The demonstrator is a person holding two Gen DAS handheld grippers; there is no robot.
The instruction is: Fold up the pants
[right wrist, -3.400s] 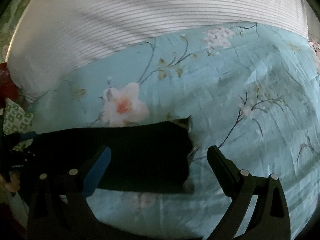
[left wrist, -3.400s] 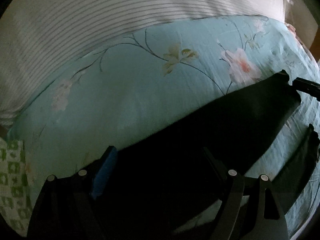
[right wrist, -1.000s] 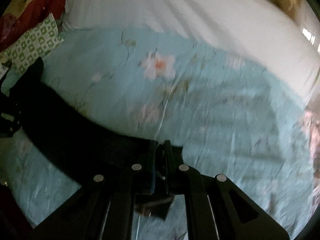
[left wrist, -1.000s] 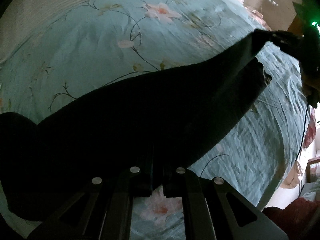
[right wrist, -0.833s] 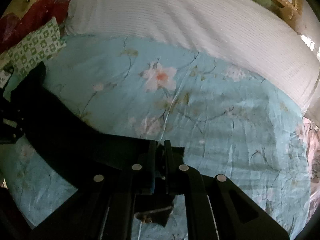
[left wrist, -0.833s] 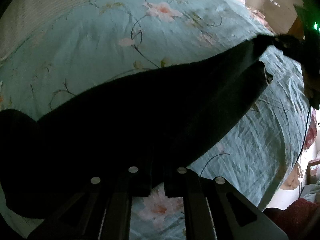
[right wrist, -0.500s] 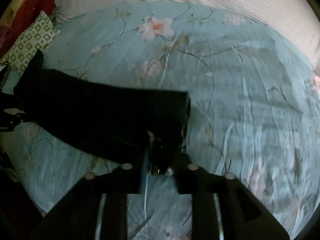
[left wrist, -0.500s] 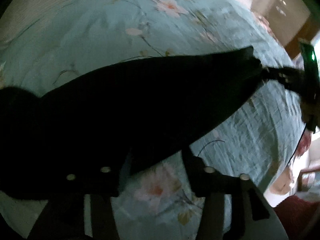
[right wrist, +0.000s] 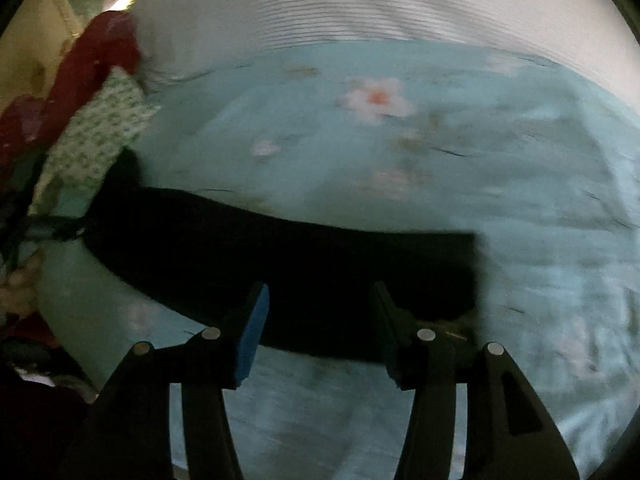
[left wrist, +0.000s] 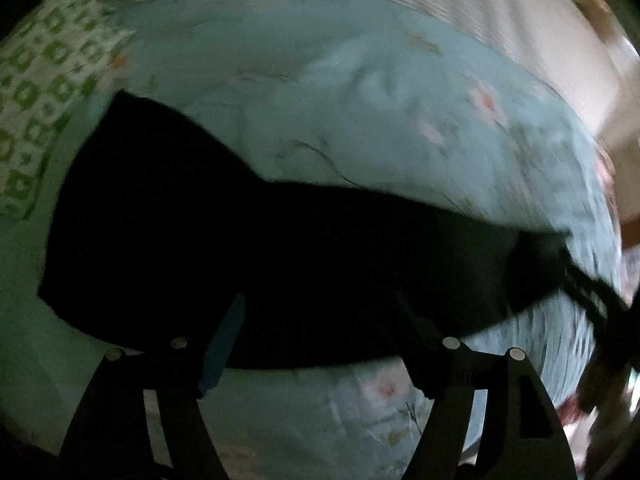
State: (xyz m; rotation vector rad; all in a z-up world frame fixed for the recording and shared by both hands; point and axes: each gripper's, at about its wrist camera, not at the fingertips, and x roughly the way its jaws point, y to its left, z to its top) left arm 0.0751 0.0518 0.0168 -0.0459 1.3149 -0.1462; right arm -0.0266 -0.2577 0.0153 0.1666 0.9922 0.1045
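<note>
Lying flat on the bed (right wrist: 520,184), the black pants (left wrist: 280,256) look to have just had a lengthwise fold laid down — legs stacked into one long dark strip across the teal flowered cover, waist end toward the green-and-white pillow (left wrist: 44,92), cuff end squared off on the other side.

Left gripper (left wrist: 320,320): jaws spread wide, nothing between them, hovering over the near edge of the strip abt mid-length. Right gripper (right wrist: 320,308): jaws also well apart and empty, sitting above the near edge close to the cuff end. Neither has hold of the cloth as far as I can tell; both views are smeared by motion, so fine contact can't be judged.

Next move, prob: a crosswise fold. That calls for one gripper to pinch both layers at the cuff corner and carry it toward the waist while the other pins or lifts the matching corner — grabbing only the top layer would pull the stack apart.

Count: 1 pair of pants, 2 grippers, 1 patterned pillow, 1 red cloth (right wrist: 92,68) piled behind it, 1 white striped blanket (right wrist: 360,4) at the far side.
</note>
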